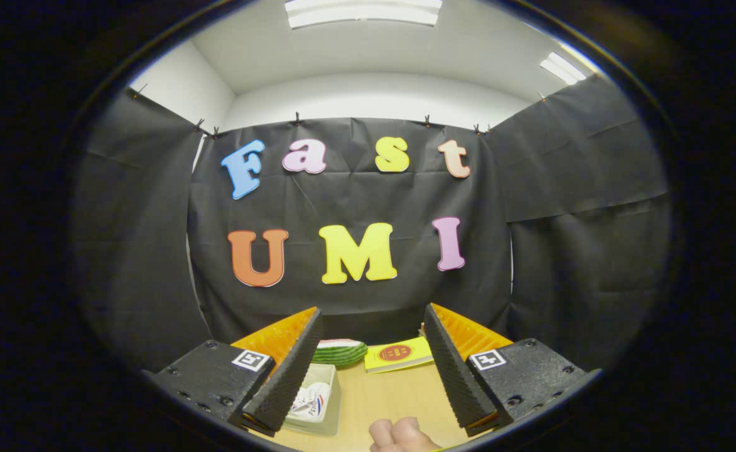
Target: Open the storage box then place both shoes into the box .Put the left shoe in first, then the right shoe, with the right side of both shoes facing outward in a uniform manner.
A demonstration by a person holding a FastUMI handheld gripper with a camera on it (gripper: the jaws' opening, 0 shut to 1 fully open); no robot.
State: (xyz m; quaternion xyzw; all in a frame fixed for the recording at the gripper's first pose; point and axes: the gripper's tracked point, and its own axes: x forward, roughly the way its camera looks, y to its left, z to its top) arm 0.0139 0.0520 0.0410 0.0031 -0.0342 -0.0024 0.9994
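The gripper (pixel 374 361) hangs high, fingers spread wide, gripping nothing. Below sits the clear storage box (pixel 318 402), something white with printed markings inside. Whether that is a shoe stowed is unclear.

Table (pixel 393 395) looks like pale wood laminate, smooth and pretty matt. The storage box (pixel 327 402) is clear plastic, a bit glossy, with something white inside. Gripper (pixel 373 367) sits wide open, and its pads (pixel 286 370) have a ribbed, rubbery matt texture. The booklet (pixel 399 355) looks like glossy paper. Watermelon slice (pixel 340 351) seems smooth plastic. Booth wall (pixel 531 207) is creased matt cloth.
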